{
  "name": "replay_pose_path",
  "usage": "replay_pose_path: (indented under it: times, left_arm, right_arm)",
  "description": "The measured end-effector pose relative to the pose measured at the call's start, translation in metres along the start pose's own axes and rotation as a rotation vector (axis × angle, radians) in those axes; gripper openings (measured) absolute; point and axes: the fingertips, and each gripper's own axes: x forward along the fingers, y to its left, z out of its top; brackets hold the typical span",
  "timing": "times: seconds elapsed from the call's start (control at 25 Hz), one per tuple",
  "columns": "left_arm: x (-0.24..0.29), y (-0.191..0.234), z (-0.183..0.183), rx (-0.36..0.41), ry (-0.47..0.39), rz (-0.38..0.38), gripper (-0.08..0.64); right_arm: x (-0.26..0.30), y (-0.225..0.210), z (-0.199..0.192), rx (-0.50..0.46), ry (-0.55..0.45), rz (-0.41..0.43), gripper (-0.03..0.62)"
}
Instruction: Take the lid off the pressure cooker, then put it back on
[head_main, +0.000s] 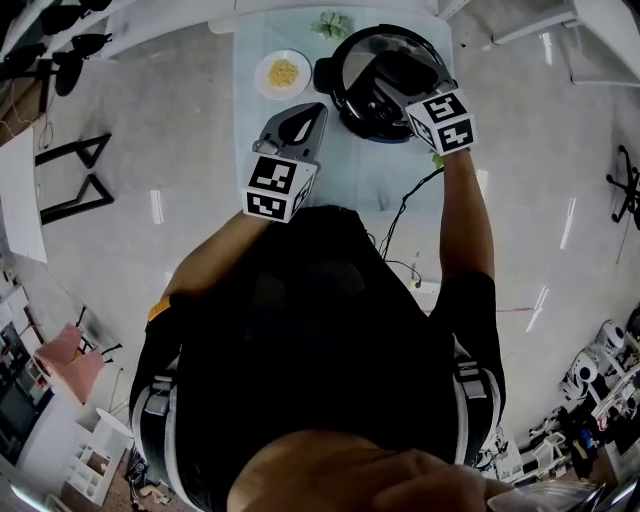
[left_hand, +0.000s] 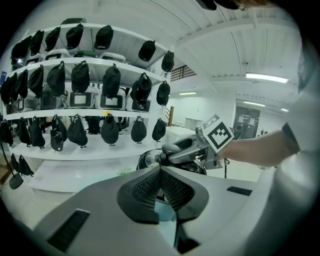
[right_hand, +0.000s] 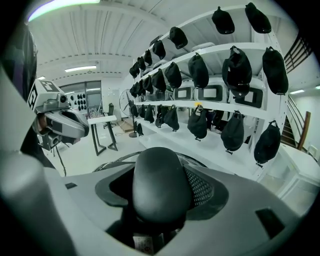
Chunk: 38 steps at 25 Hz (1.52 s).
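**Fig.** Right claw (head_main: 392, 88) clamped on the lid handle (right_hand: 161, 182). The lid (head_main: 370, 55) appears seated on the pressure cooker (head_main: 340, 102), far on the worktop (head_main: 350, 175). Left claw (left_hand: 161, 175) together, empty. Lift straight up, with your grip square on the handle.

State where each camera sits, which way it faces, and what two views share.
Head view: on the person's head, facing steeply down at the pressure cooker on the table; torso, arms, left gripper, right gripper show.
Left gripper view: on the left gripper, along its shut jaws toward shelves of caps; right gripper, forearm show.
Right gripper view: on the right gripper, along jaws shut on the lid handle; left gripper shows.
Both gripper views share those shelves.
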Motion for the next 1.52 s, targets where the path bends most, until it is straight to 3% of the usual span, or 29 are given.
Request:
replay_pose_path:
  times: [0.24, 0.44, 0.6, 0.84, 1.52]
  left_arm:
    - [-0.01, 0.003, 0.008, 0.013, -0.027, -0.018, 0.007]
    - [-0.025, 0.009, 0.011, 0.02, -0.045, -0.05, 0.008]
    - [-0.037, 0.011, 0.007, 0.045, -0.06, -0.103, 0.008]
    - [-0.069, 0.011, 0.015, 0.093, -0.107, -0.19, 0.008]
    - [-0.176, 0.029, -0.035, 0.188, -0.132, -0.335, 0.006]
  right_arm:
    - [-0.011, -0.001, 0.0, 0.004, 0.018, -0.001, 0.316]
    - [-0.061, 0.005, 0.03, 0.076, -0.097, -0.145, 0.315]
    - [-0.073, 0.046, 0.03, 0.072, -0.095, -0.273, 0.294]
    - [-0.086, 0.104, 0.04, 0.175, -0.11, -0.401, 0.233]
    - [-0.083, 0.278, 0.045, 0.427, -0.17, -0.632, 0.095]
